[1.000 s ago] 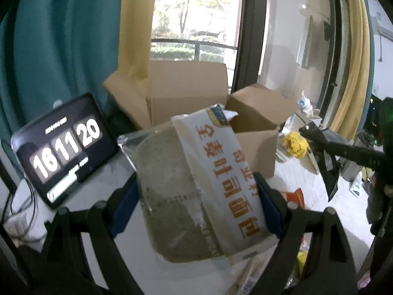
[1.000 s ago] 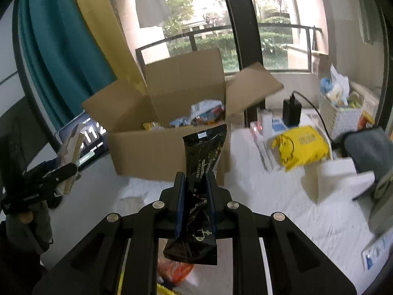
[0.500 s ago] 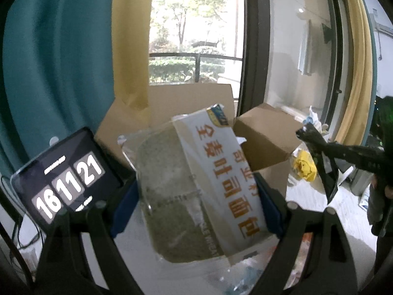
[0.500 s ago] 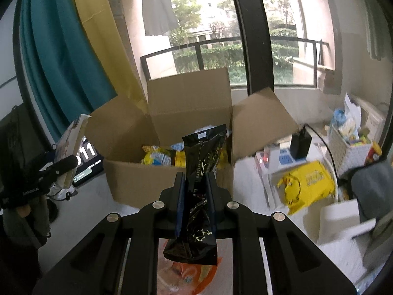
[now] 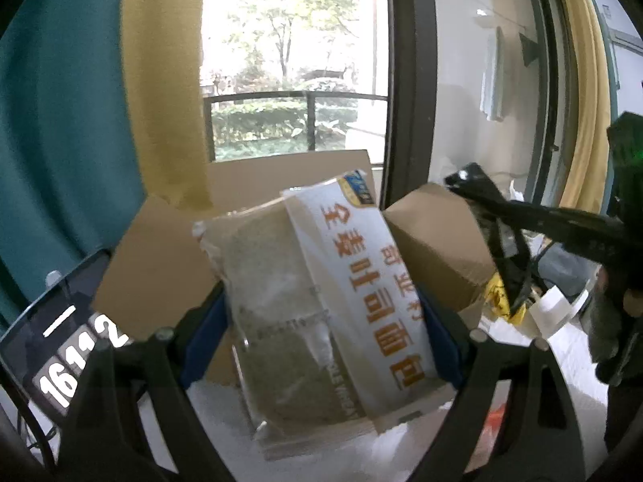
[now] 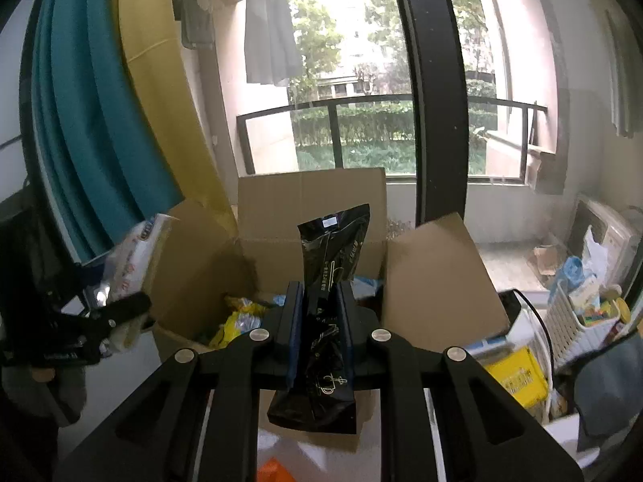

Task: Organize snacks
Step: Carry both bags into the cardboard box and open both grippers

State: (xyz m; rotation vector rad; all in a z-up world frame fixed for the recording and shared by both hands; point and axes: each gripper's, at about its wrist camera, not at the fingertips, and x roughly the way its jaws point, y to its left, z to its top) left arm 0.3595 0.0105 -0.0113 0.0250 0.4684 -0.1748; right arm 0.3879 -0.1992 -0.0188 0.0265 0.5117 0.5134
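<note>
My left gripper is shut on a clear-and-white bag of wholewheat toast bread with orange Chinese print, held up in front of the open cardboard box. My right gripper is shut on a black foil snack pouch, held upright just before the same box. Inside the box lie yellow and blue snack packets. The left gripper with the bread shows in the right wrist view, left of the box. The right gripper shows in the left wrist view.
A tablet clock stands left of the box. A yellow packet, a white basket of items and a black charger with cable lie on the white table to the right. An orange packet lies below my right gripper. Window and curtains stand behind.
Both grippers have risen and moved closer to the box, each still holding its packet. The box now fills more of both views and its inside shows in the right wrist view.
</note>
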